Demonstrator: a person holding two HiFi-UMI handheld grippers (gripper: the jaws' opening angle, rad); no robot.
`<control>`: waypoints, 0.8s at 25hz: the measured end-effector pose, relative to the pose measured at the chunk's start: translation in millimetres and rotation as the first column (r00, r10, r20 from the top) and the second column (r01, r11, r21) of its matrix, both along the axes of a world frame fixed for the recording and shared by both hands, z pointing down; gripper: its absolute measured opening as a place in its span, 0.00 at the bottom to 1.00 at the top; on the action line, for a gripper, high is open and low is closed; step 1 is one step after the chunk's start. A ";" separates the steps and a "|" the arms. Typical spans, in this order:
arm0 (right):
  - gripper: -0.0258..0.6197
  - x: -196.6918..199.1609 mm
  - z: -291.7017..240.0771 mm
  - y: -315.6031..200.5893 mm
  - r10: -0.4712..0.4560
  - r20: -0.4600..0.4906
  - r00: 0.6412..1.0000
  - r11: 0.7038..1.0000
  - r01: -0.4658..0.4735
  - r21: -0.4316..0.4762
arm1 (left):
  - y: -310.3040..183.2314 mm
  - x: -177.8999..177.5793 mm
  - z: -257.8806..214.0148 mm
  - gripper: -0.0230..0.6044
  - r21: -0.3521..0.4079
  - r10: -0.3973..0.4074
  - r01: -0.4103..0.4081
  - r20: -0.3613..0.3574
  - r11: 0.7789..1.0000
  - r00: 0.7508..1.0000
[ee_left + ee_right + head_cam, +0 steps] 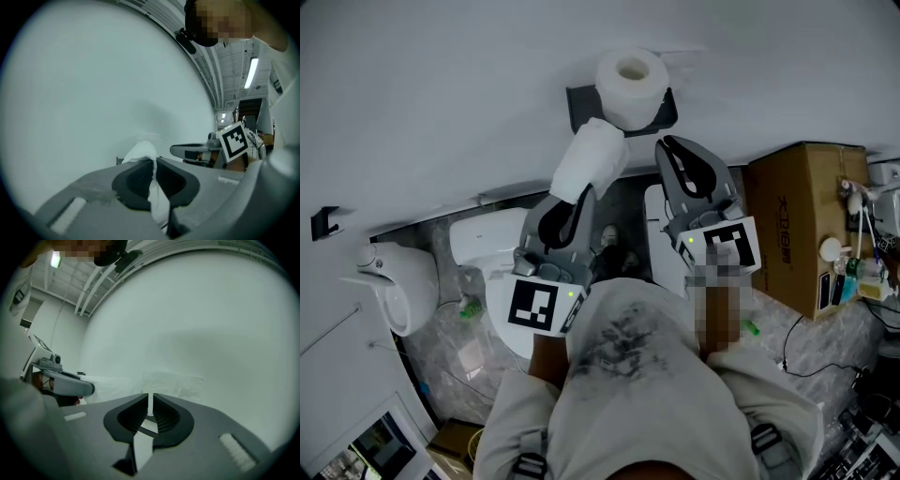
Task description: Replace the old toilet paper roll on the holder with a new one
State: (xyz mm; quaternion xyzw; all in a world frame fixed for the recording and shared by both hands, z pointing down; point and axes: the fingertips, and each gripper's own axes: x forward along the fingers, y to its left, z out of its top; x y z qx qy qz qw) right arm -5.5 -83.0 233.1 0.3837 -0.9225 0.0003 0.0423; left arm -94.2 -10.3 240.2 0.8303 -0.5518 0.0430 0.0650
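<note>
A full white toilet paper roll [630, 82] sits on the dark holder [579, 109] fixed to the white wall. My left gripper [581, 194] reaches up toward it and is shut on a white bundle of toilet paper [591, 157]. In the left gripper view the pads [140, 176] pinch the paper [151, 190], which rises past the tips. My right gripper [667, 145] hangs just below and to the right of the holder. Its jaws [150, 401] stand a narrow slit apart with nothing pressed between them. Each gripper view shows the other gripper [190, 151] [70, 386] at its side.
A white toilet [487, 246] stands below the grippers against the wall. A cardboard box [797, 225] with small items and cables [811, 361] is at the right. At the left are a white rounded fixture [394, 281] and a black wall hook [323, 221].
</note>
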 end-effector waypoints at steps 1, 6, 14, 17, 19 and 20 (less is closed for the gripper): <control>0.09 -1.2 -0.8 -1.9 0.000 0.000 1.000 1.000 0.000 0.001 | -0.6 -3.2 -0.5 0.07 0.000 -0.007 0.007 0.000 1.000 1.000; 0.14 -7.4 -4.8 -11.2 0.004 0.000 1.000 1.000 -0.004 0.002 | -6.0 -16.7 -3.7 0.07 0.004 -0.038 0.038 -0.006 0.999 0.999; 0.29 -19.0 -8.7 -24.5 0.009 0.008 1.000 1.000 -0.009 0.001 | -16.9 -29.4 -5.3 0.07 0.010 -0.058 0.058 -0.005 0.998 0.998; 0.34 -21.5 -10.7 -29.1 0.010 0.013 1.000 1.000 -0.010 0.000 | -20.2 -31.2 -6.9 0.07 0.012 -0.063 0.063 -0.007 0.998 0.998; 0.38 -22.9 -11.7 -32.2 0.013 0.017 1.000 1.000 -0.013 -0.003 | -22.2 -32.4 -7.8 0.07 0.015 -0.062 0.062 -0.005 0.998 0.998; 0.39 -23.5 -12.0 -33.9 0.016 0.020 1.000 1.000 -0.016 -0.005 | -23.3 -33.1 -8.2 0.07 0.016 -0.060 0.060 -0.003 0.998 0.998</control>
